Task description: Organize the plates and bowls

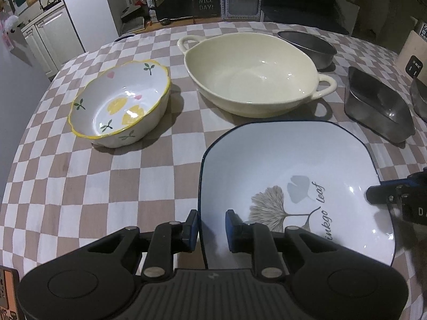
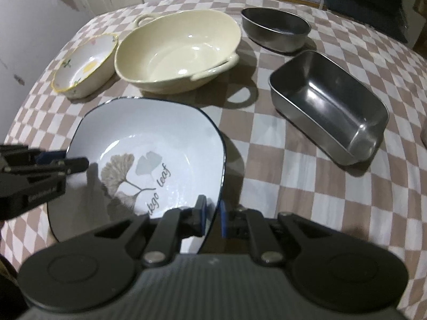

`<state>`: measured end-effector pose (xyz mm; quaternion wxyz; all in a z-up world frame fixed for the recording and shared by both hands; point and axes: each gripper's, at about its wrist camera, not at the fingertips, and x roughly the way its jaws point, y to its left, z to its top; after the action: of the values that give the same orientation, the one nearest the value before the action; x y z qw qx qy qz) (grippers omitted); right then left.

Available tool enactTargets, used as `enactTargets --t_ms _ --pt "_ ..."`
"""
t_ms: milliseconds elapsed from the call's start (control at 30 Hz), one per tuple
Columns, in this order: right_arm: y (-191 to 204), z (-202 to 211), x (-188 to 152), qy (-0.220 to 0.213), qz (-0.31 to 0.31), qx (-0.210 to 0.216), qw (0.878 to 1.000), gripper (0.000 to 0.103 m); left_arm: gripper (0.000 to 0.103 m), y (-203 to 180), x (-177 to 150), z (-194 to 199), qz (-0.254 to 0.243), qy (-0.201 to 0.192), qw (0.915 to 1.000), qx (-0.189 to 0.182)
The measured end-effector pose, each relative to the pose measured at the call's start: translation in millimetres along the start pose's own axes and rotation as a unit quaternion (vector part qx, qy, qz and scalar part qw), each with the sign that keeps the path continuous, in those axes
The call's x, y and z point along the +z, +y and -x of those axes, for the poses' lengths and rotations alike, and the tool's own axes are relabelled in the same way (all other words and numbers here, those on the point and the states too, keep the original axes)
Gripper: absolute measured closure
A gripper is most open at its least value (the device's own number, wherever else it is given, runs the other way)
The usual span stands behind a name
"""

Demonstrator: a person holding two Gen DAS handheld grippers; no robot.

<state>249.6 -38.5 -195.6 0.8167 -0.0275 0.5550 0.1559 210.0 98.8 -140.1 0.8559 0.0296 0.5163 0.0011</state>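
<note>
Both my tongs are clamped on the same dish: the white square ceramic plate with a dark blue rim and a ginkgo leaf print (image 1: 291, 186). My left gripper (image 1: 212, 229) straddles its left edge, one pad outside, one inside, pressed on the rim. My right gripper (image 2: 212, 220) pinches the opposite edge the same way. The plate sits low over the brown and white checkered tablecloth (image 1: 80, 186), nearest me; I can't tell if it is lifted or resting on the cloth.

Beyond it: the scalloped white bowl with yellow rim and lemon pattern (image 1: 120, 104) at left, the big cream oval ceramic dish with two loop handles (image 1: 253, 74) in the middle, a rectangular stainless steel tin (image 2: 328, 106) at right, an oval dark metal pan (image 2: 276, 29) behind that. All apart from one another.

Risks as I judge them:
- thin pinch on a glazed rim, so the plate may slip or tip if one hand rises faster than the other
- pulling the hands apart would strip the grip
- cream dish handle is near the plate's far edge, so a forward move could knock it
- stacking into the cream dish off-centre could chip ceramic
</note>
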Motion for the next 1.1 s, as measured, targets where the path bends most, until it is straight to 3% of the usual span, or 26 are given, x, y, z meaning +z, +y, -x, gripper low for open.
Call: enactTargets --t_ms 433,767,867,1100 --pt "-2 -3 -1 -0.017 -0.016 -0.005 1.000 0.090 0.081 5 0 1 0.004 0.004 0.9999 -0.014" --pt "0 -2 -4 -0.012 -0.013 -0.002 1.000 0.081 0.080 9 0 3 0.015 0.006 0.9996 -0.022" --pt "-1 -2 -6 -0.008 -0.017 -0.007 1.000 0.068 0.077 8 0 4 0.016 0.009 0.9995 -0.025" --pt "-5 8 -9 -0.025 -0.024 0.001 0.999 0.035 0.056 5 -4 7 0.008 0.020 0.9994 -0.029"
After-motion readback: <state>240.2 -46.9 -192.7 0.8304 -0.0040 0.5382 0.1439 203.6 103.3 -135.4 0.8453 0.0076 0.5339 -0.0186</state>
